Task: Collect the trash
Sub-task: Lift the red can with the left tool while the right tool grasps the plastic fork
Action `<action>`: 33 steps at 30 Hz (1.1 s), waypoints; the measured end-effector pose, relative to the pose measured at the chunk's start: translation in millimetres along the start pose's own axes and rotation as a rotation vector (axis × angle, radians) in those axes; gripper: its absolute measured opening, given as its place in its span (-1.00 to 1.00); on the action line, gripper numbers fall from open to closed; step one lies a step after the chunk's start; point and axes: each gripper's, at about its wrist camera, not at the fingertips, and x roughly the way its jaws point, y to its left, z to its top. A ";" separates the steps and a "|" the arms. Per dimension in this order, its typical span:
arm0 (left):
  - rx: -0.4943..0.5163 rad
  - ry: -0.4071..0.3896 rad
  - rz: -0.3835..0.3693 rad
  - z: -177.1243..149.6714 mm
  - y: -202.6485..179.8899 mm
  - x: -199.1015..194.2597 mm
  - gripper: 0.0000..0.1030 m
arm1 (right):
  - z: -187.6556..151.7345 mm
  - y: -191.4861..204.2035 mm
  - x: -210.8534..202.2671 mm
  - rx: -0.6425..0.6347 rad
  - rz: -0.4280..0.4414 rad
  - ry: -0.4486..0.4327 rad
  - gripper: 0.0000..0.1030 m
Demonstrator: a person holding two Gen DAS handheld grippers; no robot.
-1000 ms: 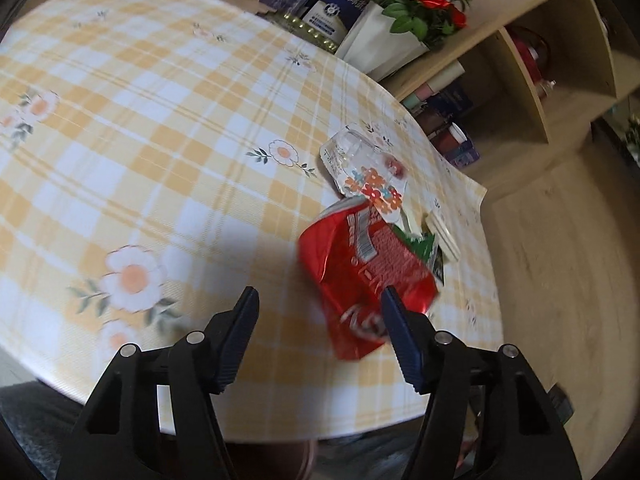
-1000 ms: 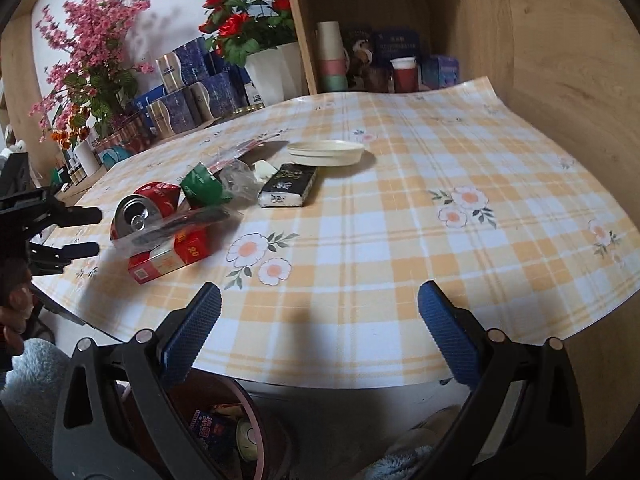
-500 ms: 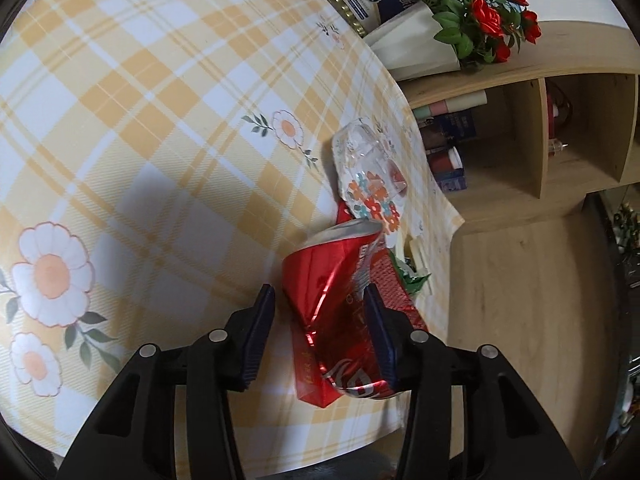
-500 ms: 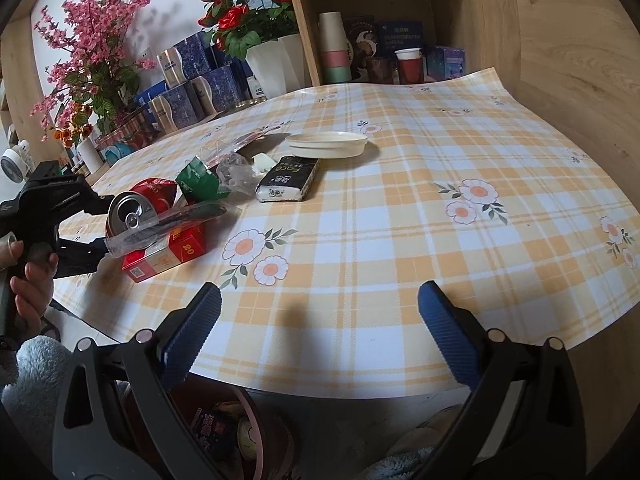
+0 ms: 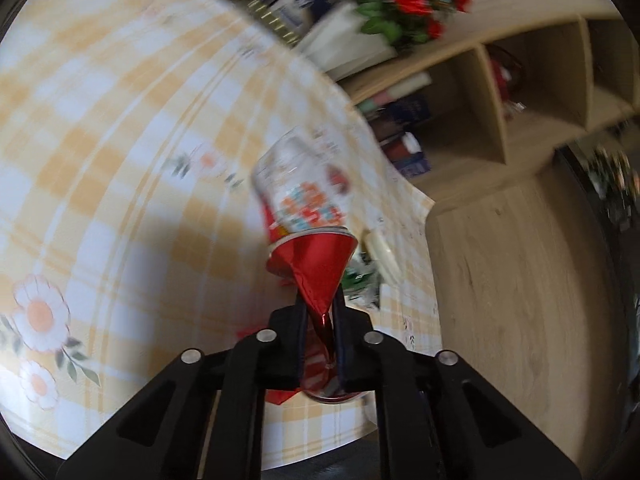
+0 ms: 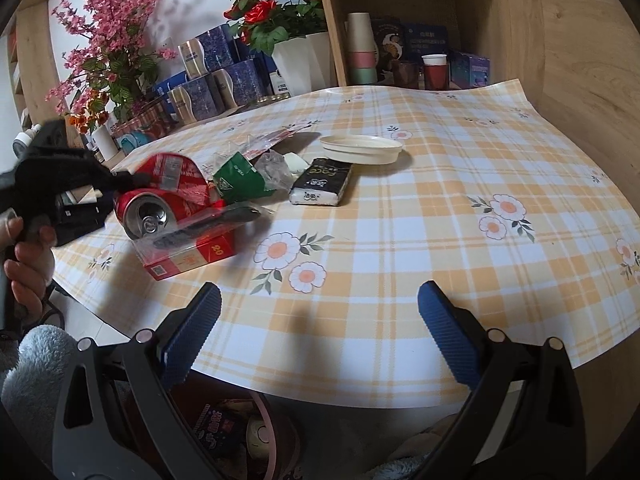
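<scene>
Left gripper (image 5: 321, 322) is seen clamped on a crushed red drink can (image 5: 316, 264); the jaws have just been closing, and the can's body is pinched flat between them, its far rim flaring out beyond the tips. The left wrist view is blurred. From the right wrist view the same can (image 6: 150, 210) is seen at the near-left edge of the table, open end facing the camera, with the left gripper (image 6: 120, 184) on it from the left and a hand (image 6: 28, 264) wrapped on the handle.

Right gripper (image 6: 318, 332) is held with jaws spread wide, nothing between them, over the near edge of the yellow-checked tablecloth (image 6: 440, 220).

Trash is noted beside the can: a clear plastic wrapper (image 6: 208, 224) lying over a red carton (image 6: 188, 256), both touching or just beside the can; a green crumpled packet (image 6: 240, 178) behind; a clear crumpled bag (image 6: 276, 168) next to it; a black tissue pack (image 6: 322, 186) further right; a shallow cream dish (image 6: 362, 148) beyond that.

A printed clear wrapper (image 5: 304, 192) is seen just past the can in the left view.

Below the table edge, a round bin (image 6: 256, 436) with scraps inside is partly visible between the right gripper's fingers.

Behind the table: a white pot of red roses (image 6: 304, 60), pink blossoms (image 6: 108, 44), blue boxes (image 6: 216, 72), a wooden shelf unit (image 6: 412, 24) with stacked cups.
</scene>
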 end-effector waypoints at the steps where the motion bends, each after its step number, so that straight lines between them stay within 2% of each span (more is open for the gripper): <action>1: 0.035 -0.010 0.004 1.4 -7.8 -3.9 -0.83 | 0.9 0.4 -0.4 0.005 0.003 -0.001 0.89; 5: 0.174 -0.071 0.026 7.4 -40.2 -27.2 -0.83 | 6.0 4.3 -3.0 0.007 0.014 -0.005 0.89; 9: 0.339 -0.144 0.133 6.9 -63.5 -56.9 -0.83 | 15.0 10.0 -2.2 0.013 0.036 0.008 0.89; 12: 0.420 -0.171 0.212 1.9 -65.5 -69.1 -0.83 | 24.1 15.2 2.5 0.029 0.064 0.025 0.84; 14: 0.439 -0.179 0.252 -1.7 -58.6 -76.3 -0.83 | 30.6 20.9 7.9 0.041 0.090 0.040 0.75; 17: 0.463 -0.181 0.325 -10.2 -39.4 -79.8 -0.83 | 38.7 30.3 15.9 0.056 0.113 0.054 0.72; 19: 0.455 -0.170 0.344 -14.3 -26.9 -79.4 -0.83 | 45.9 37.5 23.7 0.075 0.144 0.063 0.67; 22: 0.455 -0.162 0.350 -22.7 -16.6 -81.1 -0.83 | 53.2 44.5 37.0 0.101 0.193 0.083 0.55; 27: 0.489 -0.160 0.377 -35.0 -11.9 -80.6 -0.83 | 58.2 44.6 66.9 0.194 0.213 0.159 0.44; 33: 0.483 -0.142 0.374 -38.8 -4.2 -73.8 -0.83 | 51.4 31.4 90.7 0.346 0.218 0.234 0.03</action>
